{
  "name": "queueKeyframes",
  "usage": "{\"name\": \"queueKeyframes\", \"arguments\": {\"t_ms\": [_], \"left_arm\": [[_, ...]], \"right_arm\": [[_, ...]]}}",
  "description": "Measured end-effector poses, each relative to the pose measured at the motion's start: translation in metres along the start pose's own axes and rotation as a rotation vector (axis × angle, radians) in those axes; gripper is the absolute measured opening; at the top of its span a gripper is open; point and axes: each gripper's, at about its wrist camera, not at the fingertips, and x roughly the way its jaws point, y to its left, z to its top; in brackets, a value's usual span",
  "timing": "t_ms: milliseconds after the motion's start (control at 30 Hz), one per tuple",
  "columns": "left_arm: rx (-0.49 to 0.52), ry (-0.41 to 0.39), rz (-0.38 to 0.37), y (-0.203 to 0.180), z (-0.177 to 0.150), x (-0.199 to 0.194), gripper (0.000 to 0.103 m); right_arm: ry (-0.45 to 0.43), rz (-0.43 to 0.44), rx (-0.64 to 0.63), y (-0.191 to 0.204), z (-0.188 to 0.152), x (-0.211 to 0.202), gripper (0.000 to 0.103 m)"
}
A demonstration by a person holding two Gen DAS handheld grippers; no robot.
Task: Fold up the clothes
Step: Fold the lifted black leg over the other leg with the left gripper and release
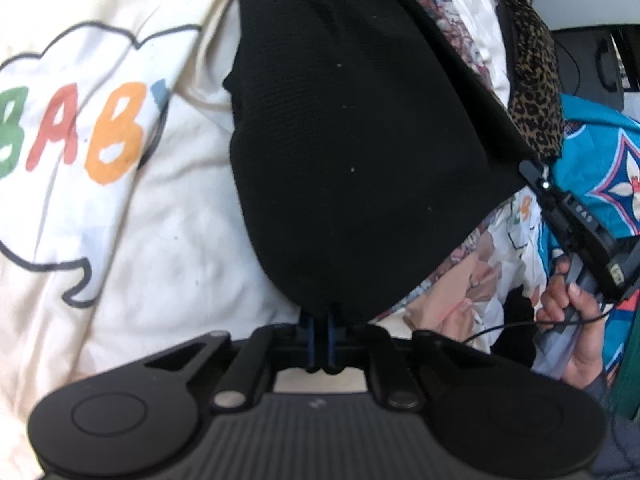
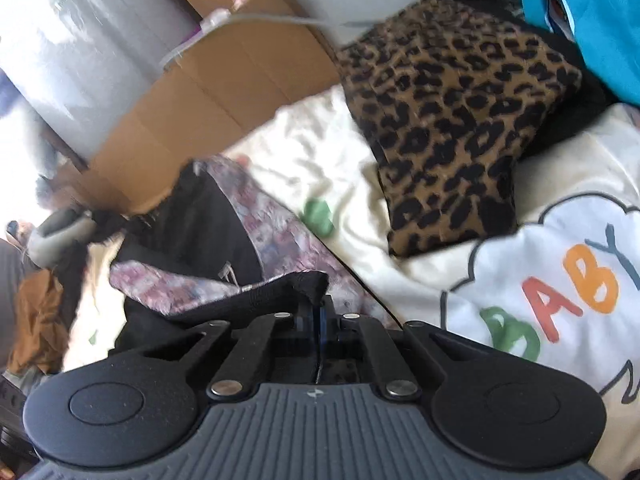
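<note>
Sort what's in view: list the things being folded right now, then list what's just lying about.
In the job: black garment, left gripper and right gripper, both shut on it.

Lying about: leopard-print cloth, cream "BABY" sheet, cardboard, blue patterned cloth.

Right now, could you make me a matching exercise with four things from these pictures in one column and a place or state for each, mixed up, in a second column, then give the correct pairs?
Things:
1. black knit garment
2. leopard-print folded cloth
3. cream bedsheet with the coloured letters BABY
4. brown cardboard sheets

Places or states:
A. leaning behind the bed
B. spread flat under all the clothes
C. pinched at two edges by the left gripper and the right gripper
D. lying folded on the bed, held by nothing

Pairs: 1-C, 2-D, 3-B, 4-A
</note>
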Motion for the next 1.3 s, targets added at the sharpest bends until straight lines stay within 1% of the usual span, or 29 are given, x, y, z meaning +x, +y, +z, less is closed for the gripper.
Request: {"name": "queueKeyframes", "arguments": {"t_ms": [300, 367, 500, 633, 733, 800, 1000, 1100, 1133, 1167, 1233, 1300], "left_arm": [[0.02, 0.005, 0.016, 0.001, -0.003, -0.004, 0.004], [0.046, 0.012, 0.022, -0.002, -0.002, -0.006, 0.004], [0.088, 0.024, 0.04, -0.008, 0.001, -0.009, 0.004], [0.1, 0.033, 0.053, -0.007, 0.001, -0.009, 0.004], [0.119, 0.056, 0.086, -0.01, 0.0, -0.004, 0.003], [0.142, 0.069, 0.114, -0.014, 0.0, -0.001, 0.003], [0.147, 0.075, 0.125, -0.014, 0.0, 0.001, 0.003], [0.143, 0.073, 0.137, -0.014, 0.002, -0.001, 0.004], [0.143, 0.073, 0.143, -0.014, 0.003, -0.003, 0.005], [0.143, 0.074, 0.147, -0.014, 0.004, -0.005, 0.007], [0.146, 0.071, 0.154, -0.014, 0.006, -0.013, 0.009], [0.148, 0.056, 0.169, -0.014, 0.01, -0.025, 0.01]], "right_arm": [[0.08, -0.111, 0.127, -0.017, -0.009, -0.002, 0.0], [0.093, -0.13, 0.139, -0.017, -0.011, -0.005, 0.0], [0.116, -0.139, 0.149, -0.017, -0.011, -0.004, 0.0], [0.15, -0.151, 0.134, -0.021, -0.015, 0.01, 0.0], [0.172, -0.158, 0.152, -0.025, -0.019, 0.016, 0.0], [0.176, -0.16, 0.149, -0.023, -0.018, 0.014, 0.0], [0.175, -0.154, 0.143, -0.023, -0.017, 0.007, 0.001], [0.16, -0.141, 0.174, -0.028, -0.016, 0.003, 0.005], [0.161, -0.147, 0.178, -0.03, -0.015, 0.002, 0.009], [0.161, -0.152, 0.179, -0.032, -0.015, 0.0, 0.018], [0.143, -0.171, 0.18, -0.034, -0.014, -0.006, 0.026], [0.112, -0.195, 0.19, -0.035, -0.014, -0.013, 0.026]]}}
